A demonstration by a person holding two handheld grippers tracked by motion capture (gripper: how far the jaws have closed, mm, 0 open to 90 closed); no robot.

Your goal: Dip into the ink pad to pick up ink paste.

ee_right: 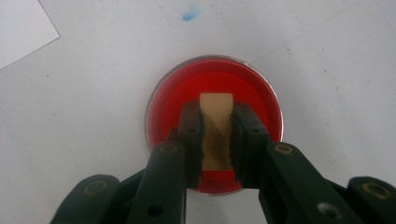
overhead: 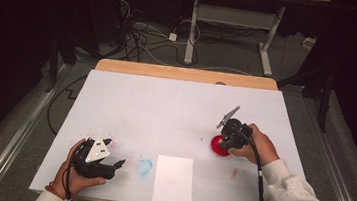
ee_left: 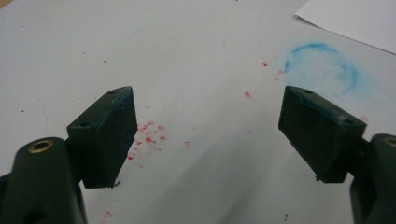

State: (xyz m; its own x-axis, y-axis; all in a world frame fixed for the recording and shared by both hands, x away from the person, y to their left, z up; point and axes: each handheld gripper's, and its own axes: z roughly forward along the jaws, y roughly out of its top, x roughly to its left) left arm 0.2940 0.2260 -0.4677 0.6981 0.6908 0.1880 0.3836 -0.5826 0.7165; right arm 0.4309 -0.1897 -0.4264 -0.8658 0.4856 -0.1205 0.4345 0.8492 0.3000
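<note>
The right gripper [ee_right: 217, 140] is clamped on a small tan block [ee_right: 216, 130], flat-faced and squared at its end, its surface looking like bare wood or a similar matte material. The two black jaws press on the block's opposite sides, and the block points down over a round, shallow dish [ee_right: 163, 100] that is red inside, glossy and wet-looking, with a thin clear rim. Whether the block's end touches the red surface cannot be told. In the high view the right gripper [overhead: 227, 138] and the dish [overhead: 217, 146] sit toward the desk's right edge, about midway between its near and far edges.

The left gripper [ee_left: 208, 135] stands wide, with nothing between its jaws. Its pads [ee_left: 112, 135] are blocky, dark and matte, with faint bluish smears along their top edges. In the high view the left gripper [overhead: 113, 154] rests low at the desk's near left corner, held in the person's left hand [overhead: 72, 177].

The desk [overhead: 166, 104] is covered by a smooth white sheet with a wooden strip showing along the far edge. A blue smudged ring [ee_left: 322, 67] lies on it just right of the left gripper, with scattered red specks [ee_left: 147, 135] beneath the open jaws. A separate sheet of white paper [overhead: 173, 182] lies at the middle of the near edge.
</note>
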